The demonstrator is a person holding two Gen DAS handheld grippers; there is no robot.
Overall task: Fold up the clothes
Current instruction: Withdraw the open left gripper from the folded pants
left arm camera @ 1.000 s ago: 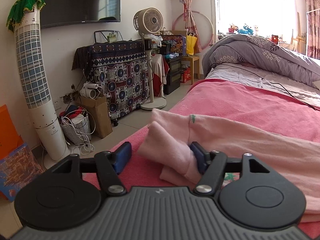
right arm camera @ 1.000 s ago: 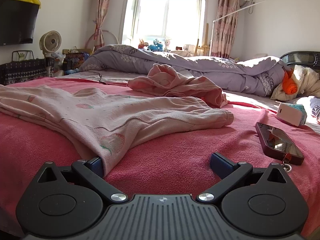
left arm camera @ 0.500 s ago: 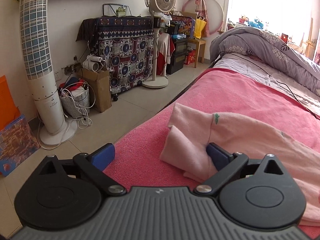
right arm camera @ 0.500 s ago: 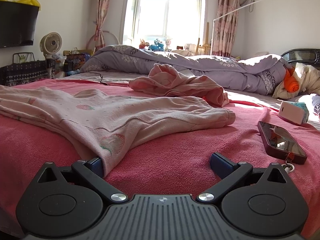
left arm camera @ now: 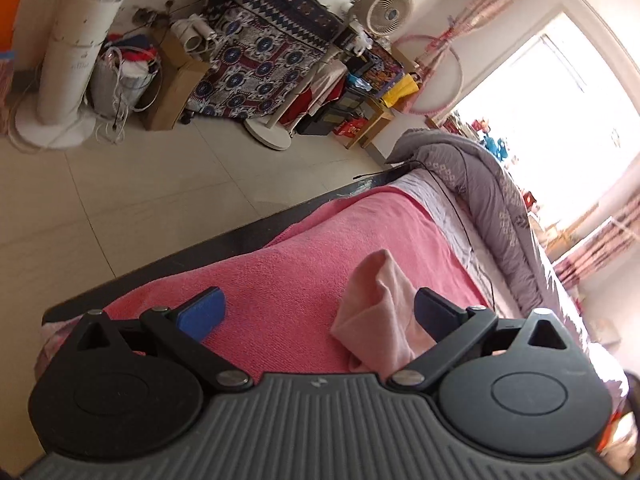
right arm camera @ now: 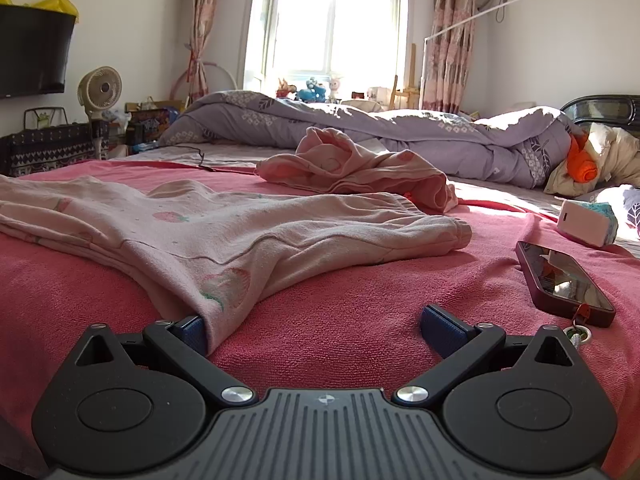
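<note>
A pale pink garment with strawberry prints (right arm camera: pixel 208 236) lies spread across the pink bedspread (right arm camera: pixel 360 312). Its near hem drapes over the left fingertip (right arm camera: pixel 192 326) of my right gripper (right arm camera: pixel 316 326), which stands open at the bed's front. A second pink garment (right arm camera: pixel 352 168) lies crumpled behind it. In the left wrist view, a bunched end of the pink garment (left arm camera: pixel 376 312) rests against the right fingertip (left arm camera: pixel 434 312) of my left gripper (left arm camera: pixel 320 310), which is wide open and tilted above the bed's edge.
A phone in a dark red case (right arm camera: pixel 560 280) and a small white box (right arm camera: pixel 584 222) lie on the bed at the right. A grey quilt (right arm camera: pixel 400 136) is heaped at the back. Beyond the bed's left edge are tiled floor (left arm camera: pixel 140 200), a pedestal fan (left arm camera: pixel 376 20) and a tower fan (left arm camera: pixel 76 60).
My left gripper has opened wide, let go of the pink garment's end, then risen and rolled so the view tilts over the bed's edge. The right gripper has barely moved.
</note>
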